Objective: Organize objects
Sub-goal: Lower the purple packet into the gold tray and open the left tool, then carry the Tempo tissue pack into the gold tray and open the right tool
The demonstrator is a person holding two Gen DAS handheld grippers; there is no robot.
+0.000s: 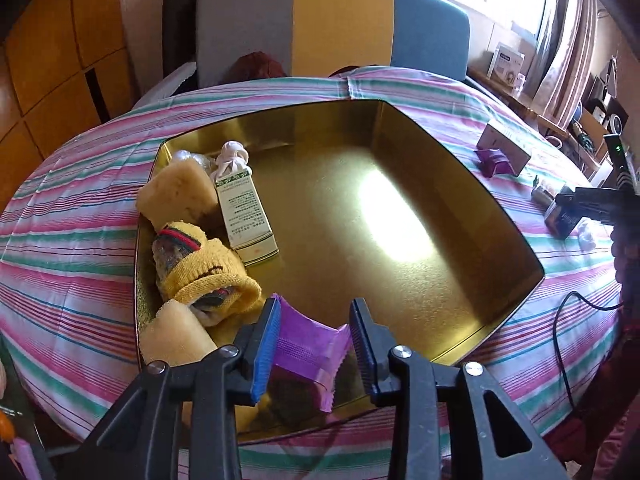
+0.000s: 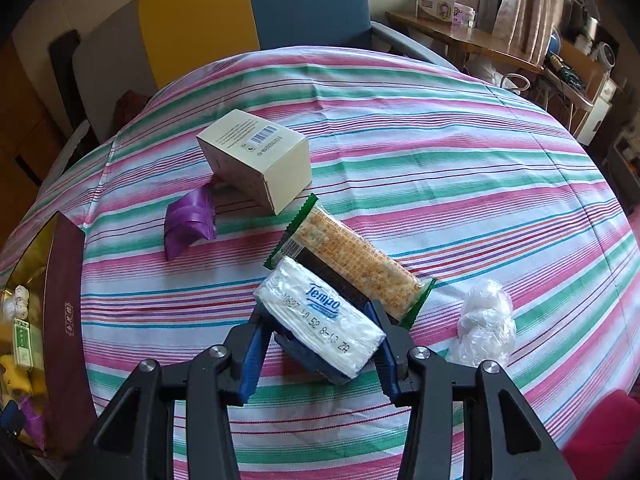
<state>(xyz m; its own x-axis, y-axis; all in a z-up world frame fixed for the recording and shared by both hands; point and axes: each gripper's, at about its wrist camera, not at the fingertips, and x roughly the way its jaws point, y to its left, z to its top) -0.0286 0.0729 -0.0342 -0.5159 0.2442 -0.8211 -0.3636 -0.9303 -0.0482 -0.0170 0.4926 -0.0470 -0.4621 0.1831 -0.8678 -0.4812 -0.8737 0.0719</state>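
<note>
- Lying packed along the left wall of the shallow gold metal tin (image 1: 460,184) are two pale yellow sponge blocks (image 1: 176,196), a yellow knitted sock with a red and green band (image 1: 200,268), a white and green printed carton (image 1: 244,216) and a knotted white cloth bundle (image 1: 232,158); crowding them to one side leaves the rest of the tin floor bare for what is yet to come

- Over the near edge of that tin, the left gripper (image 1: 314,344) has its jaws pinching a purple foil sachet (image 1: 304,348), one pad against each edge so the packet bows between them; held there, it looks ready to be let go beside the sock

- On the striped pink, green and white cloth over the desk (image 2: 440,152), to the right of the tin, a second crumpled purple wrapper (image 2: 188,220) lies just beside a cream cardboard box with a barcode (image 2: 256,160), which sits tilted, seemingly propped on something under it

- Next along, a green-edged clear packet of crackers (image 2: 352,264) lies diagonally, touching the tissue pack

- The right gripper (image 2: 320,344) has its jaws closed across the narrow width of a white Tempo tissue pack with a dark blue underside (image 2: 320,320), judged the next item bound for the tin

- Farthest right, a crumpled clear plastic bag (image 2: 486,320) rests apart, untouched
</note>
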